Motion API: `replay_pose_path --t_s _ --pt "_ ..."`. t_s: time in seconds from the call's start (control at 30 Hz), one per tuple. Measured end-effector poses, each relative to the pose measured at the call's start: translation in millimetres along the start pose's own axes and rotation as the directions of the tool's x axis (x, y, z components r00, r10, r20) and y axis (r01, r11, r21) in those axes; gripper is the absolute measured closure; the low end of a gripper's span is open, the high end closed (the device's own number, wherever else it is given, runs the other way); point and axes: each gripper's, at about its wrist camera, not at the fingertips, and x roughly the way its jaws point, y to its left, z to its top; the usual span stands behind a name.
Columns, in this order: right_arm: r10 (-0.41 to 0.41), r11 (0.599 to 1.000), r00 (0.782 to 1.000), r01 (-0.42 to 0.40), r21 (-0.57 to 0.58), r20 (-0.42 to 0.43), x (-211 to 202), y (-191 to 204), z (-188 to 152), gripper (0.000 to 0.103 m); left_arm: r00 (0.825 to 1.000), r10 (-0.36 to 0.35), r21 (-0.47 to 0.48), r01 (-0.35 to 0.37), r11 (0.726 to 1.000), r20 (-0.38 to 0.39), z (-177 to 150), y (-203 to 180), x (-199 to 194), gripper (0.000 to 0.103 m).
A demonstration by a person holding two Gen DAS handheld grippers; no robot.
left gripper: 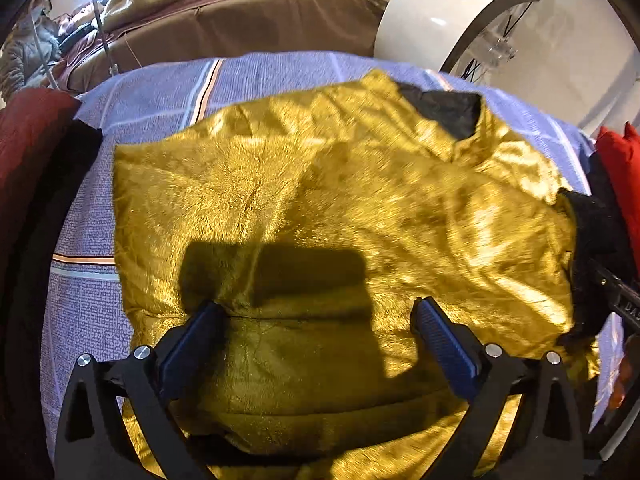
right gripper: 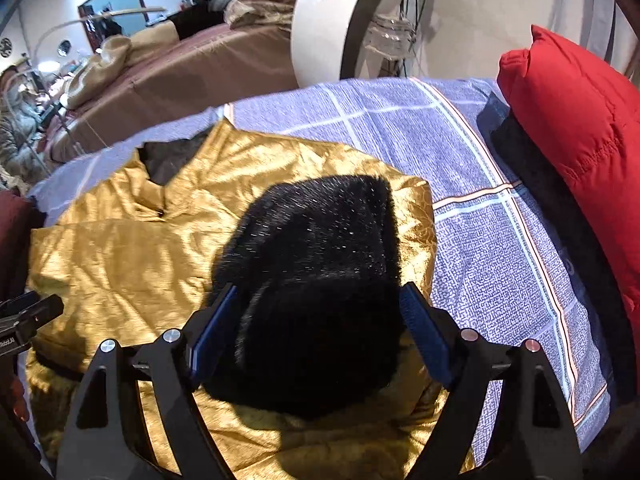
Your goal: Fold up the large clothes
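A shiny gold garment lies spread on a lilac checked bedsheet. It has a dark lining at the neck and a black fur cuff on its right side. My left gripper is open, hovering just above the gold fabric near its front edge, holding nothing. My right gripper is open with its jaws on either side of the black fur cuff, not closed on it. The gold garment fills the left of the right wrist view, where the left gripper's body shows at the left edge.
A red padded jacket over a dark garment lies at the sheet's right edge. A dark red item lies at the left edge. A white curved machine and a brown covered bed with clothes stand behind.
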Motion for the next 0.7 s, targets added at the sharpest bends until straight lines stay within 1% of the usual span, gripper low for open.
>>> replay_pose_path --t_s 0.03,0.07,0.1,0.17,0.27,0.37,0.43,0.47,0.53,0.6,0.7 --pt "-0.005 1.0 0.999 0.005 -0.001 -0.035 12 -1 -2 0.022 1.0 0.012 0.028 -0.012 1.0 -0.002 -1 -2 6 0.006" --pt "0.01 1.0 0.999 -0.01 0.009 -0.052 19 -3 -4 0.022 1.0 0.028 0.06 -0.028 0.998 0.008 -2 -6 5 0.006" --pt "0.021 1.0 0.999 -0.02 0.021 -0.05 19 -5 -6 0.022 0.999 0.033 0.084 -0.035 0.996 0.018 -1 -9 1 0.006" --pt "0.061 0.997 0.998 -0.061 0.036 -0.009 3 -10 -6 0.022 0.998 0.003 0.096 -0.009 0.995 0.06 -1 -9 -19 0.006" --pt "0.131 0.989 0.987 -0.136 0.05 0.09 -38 -26 -9 0.022 0.989 -0.082 0.058 0.075 0.995 0.12 -6 10 -59 0.006" --pt "0.181 0.982 0.972 -0.188 0.034 0.147 -78 -46 -22 0.021 0.982 -0.112 0.028 0.109 0.994 0.154 -23 33 -98 0.006" --pt "0.21 0.977 0.966 -0.214 0.013 0.153 -99 -61 -38 0.021 0.982 -0.093 0.006 0.093 0.996 0.162 -42 51 -119 0.006" --pt "0.205 0.978 0.967 -0.209 0.007 0.152 -107 -67 -47 0.021 0.984 -0.085 -0.002 0.087 0.996 0.156 -52 61 -127 0.006" --pt "0.177 0.984 0.973 -0.179 0.002 0.15 -121 -80 -68 0.021 0.988 -0.072 -0.017 0.075 0.997 0.136 -74 78 -141 0.006" --pt "0.147 0.989 0.979 -0.15 0.013 0.139 -132 -94 -90 0.021 0.992 -0.041 -0.043 0.046 0.998 0.118 -94 94 -151 0.006" --pt "0.131 0.989 0.985 -0.137 0.048 0.11 -140 -112 -122 0.021 0.997 0.004 -0.057 0.0 0.998 0.072 -124 111 -154 0.006"
